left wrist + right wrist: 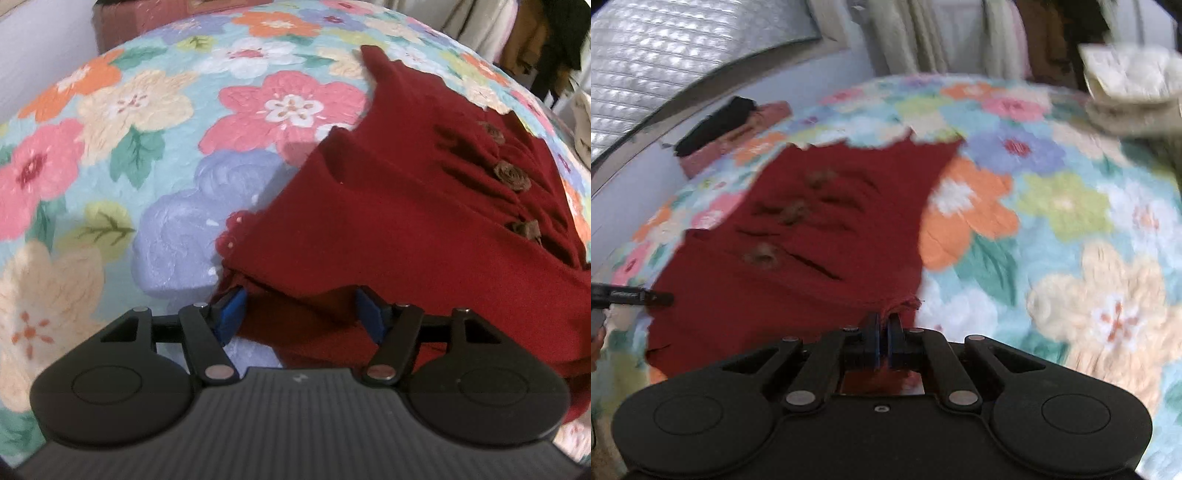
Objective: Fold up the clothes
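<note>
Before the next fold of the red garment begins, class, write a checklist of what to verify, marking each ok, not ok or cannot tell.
1. Right claw shut on the red garment edge: ok.
2. Left claw gripping: not ok; open, cloth between its fingers.
3. Garment lying flat on the floral bedspread: not ok; a flap is already folded over.
4. Rosette decorations facing up: ok.
5. Fold area free of other things: ok.

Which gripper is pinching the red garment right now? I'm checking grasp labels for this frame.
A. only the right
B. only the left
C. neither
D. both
A: the right gripper has its blue pads shut on the edge of the red garment, while the left gripper stands open with cloth between its spread fingers.
</note>
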Demonstrator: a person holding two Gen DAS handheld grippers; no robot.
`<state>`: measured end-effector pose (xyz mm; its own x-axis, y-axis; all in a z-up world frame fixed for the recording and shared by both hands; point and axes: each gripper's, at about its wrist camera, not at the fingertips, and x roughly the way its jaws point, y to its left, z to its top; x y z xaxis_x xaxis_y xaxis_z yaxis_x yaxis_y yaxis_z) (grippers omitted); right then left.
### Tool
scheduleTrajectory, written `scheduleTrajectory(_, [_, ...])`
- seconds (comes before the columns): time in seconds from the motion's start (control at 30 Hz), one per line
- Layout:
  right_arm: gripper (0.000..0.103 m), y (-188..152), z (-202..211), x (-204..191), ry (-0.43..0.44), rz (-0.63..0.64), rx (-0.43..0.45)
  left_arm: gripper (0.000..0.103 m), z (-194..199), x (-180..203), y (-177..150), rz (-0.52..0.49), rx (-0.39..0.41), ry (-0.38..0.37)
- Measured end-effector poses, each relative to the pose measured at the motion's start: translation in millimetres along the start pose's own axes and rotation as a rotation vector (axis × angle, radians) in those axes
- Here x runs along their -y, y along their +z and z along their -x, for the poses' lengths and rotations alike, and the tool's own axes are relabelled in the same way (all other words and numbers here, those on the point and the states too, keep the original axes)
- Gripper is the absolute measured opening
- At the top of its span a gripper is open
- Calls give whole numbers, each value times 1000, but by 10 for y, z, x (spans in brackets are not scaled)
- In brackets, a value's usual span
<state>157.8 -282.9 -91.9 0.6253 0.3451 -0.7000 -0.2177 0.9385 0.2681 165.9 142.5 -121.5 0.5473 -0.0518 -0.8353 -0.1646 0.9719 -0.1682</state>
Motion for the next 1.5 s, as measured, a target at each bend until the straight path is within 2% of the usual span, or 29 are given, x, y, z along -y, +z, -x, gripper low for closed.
scheduleTrajectory(0.07, [6,-32,-49,59,10,-41,7,66,14,-5,2,-1,-3,-4])
scheduleTrajectory(0.3, [17,-169,-161,105,-16,-27,-39,69,-13,17,-21,-10,-4,4])
scheduleTrajectory(0.33, [19,-171,-135,111,-17,-43,-39,69,-4,23,-15,-13,-8,6])
scheduleTrajectory(0.4, [34,-156,-59,118,-18,-65,-35,69,21,18,5,-15,-16,2])
scheduleTrajectory(0.57, [42,-57,167,97,-12,-63,-22,69,162,33,69,-10,-25,-52])
scheduleTrajectory(0.67, [44,124,342,23,24,-27,-40,69,308,71,125,-8,-29,-80])
scheduleTrajectory(0.77, [46,397,500,-66,96,10,-97,69,509,165,219,-98,-30,-122])
scheduleTrajectory(0.83, [54,633,614,-144,124,44,-141,69,649,229,298,-166,-23,-154])
scheduleTrajectory(0.93, [62,997,712,-218,149,102,-210,69,763,262,550,-205,-25,-222])
scheduleTrajectory(0.97, [65,1117,726,-231,154,123,-233,69,779,287,647,-215,-30,-224])
scheduleTrajectory(1.13, [66,1579,279,-30,180,62,-345,69,628,531,1128,-321,-31,-174])
scheduleTrajectory(1.23, [66,1746,-72,112,215,-2,-395,69,391,562,1412,-296,-40,-185])
scheduleTrajectory(1.5, [66,1798,-997,586,279,-195,-404,69,-372,695,2055,-221,-43,-238])
